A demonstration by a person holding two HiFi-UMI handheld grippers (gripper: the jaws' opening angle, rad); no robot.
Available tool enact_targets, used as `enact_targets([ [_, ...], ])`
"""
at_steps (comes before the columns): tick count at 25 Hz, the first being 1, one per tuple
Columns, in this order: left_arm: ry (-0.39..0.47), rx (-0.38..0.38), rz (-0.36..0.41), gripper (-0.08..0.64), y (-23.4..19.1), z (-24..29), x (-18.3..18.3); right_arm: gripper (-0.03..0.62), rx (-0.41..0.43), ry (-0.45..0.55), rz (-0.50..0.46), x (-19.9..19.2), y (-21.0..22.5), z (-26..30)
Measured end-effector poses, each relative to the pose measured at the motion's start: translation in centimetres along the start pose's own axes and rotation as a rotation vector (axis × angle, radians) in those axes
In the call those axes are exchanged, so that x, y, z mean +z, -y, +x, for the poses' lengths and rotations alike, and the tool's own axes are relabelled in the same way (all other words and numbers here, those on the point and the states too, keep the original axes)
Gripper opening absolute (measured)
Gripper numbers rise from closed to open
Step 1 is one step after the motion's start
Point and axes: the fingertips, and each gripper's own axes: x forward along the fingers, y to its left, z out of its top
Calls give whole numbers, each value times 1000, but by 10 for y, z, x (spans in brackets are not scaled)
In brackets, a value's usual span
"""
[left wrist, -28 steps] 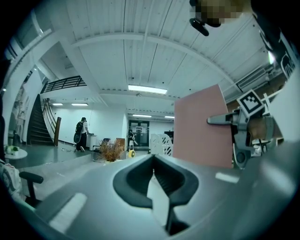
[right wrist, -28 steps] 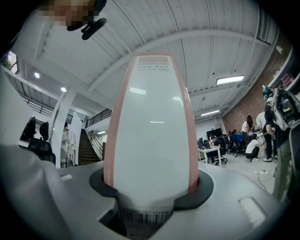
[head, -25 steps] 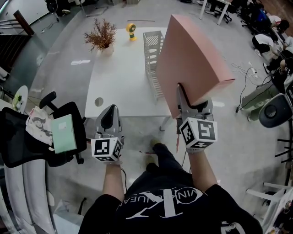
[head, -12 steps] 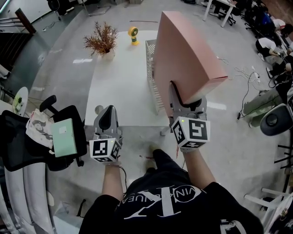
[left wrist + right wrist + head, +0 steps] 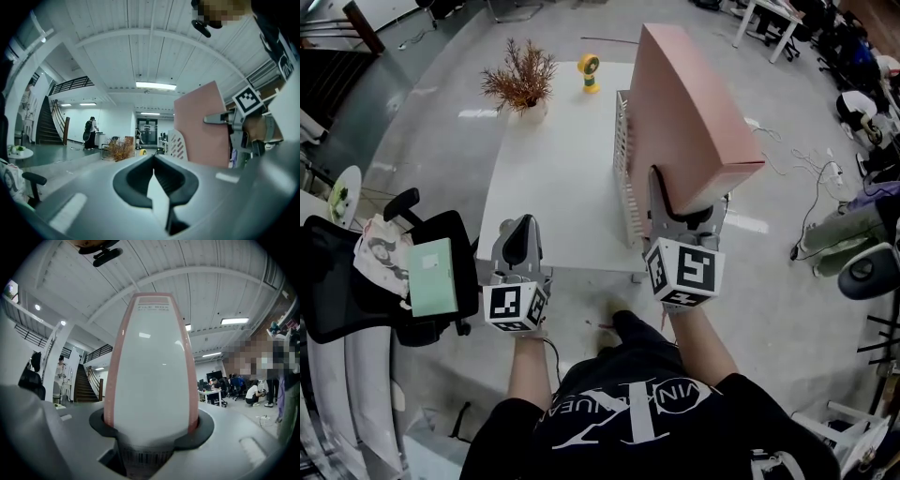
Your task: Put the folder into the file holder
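A thick pink folder (image 5: 689, 112) stands upright in the air, its white spine (image 5: 152, 371) facing the right gripper view. My right gripper (image 5: 684, 202) is shut on its lower end, one jaw on each side. The folder hangs over the right side of the white slatted file holder (image 5: 625, 178) and hides most of it. The holder stands on the right part of the white table (image 5: 553, 187). My left gripper (image 5: 518, 246) is shut and holds nothing, hovering at the table's near edge. In the left gripper view the folder (image 5: 201, 126) rises just right of the holder (image 5: 178, 145).
A vase of dried twigs (image 5: 522, 80) and a small yellow object (image 5: 589, 70) stand at the table's far end. A black office chair (image 5: 356, 291) with a green notebook (image 5: 431, 277) on it stands to the left. Cables and seated people are on the floor to the right.
My right gripper has carried the folder left, toward the file holder, so it now covers more of the holder. The left gripper has stayed where it was.
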Motion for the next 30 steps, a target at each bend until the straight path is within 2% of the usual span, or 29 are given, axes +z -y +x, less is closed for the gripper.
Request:
enact_targets([
  [8, -19, 22, -6, 0, -14, 10, -11, 296, 5, 3, -32, -32, -8, 13],
  [13, -39, 11, -15, 0, -10, 18, -19, 296, 4, -3, 2, -46, -3, 20],
  [20, -48, -1, -8, 0, -7, 24, -26, 296, 26, -48, -21, -71, -7, 21],
  [25, -55, -4, -8, 0, -3, 25, -29, 299, 37, -111, -36, -82, -6, 19],
  [30, -64, -3, -15, 0, -3, 25, -32, 304, 70, -224, -68, -104, -6, 15],
])
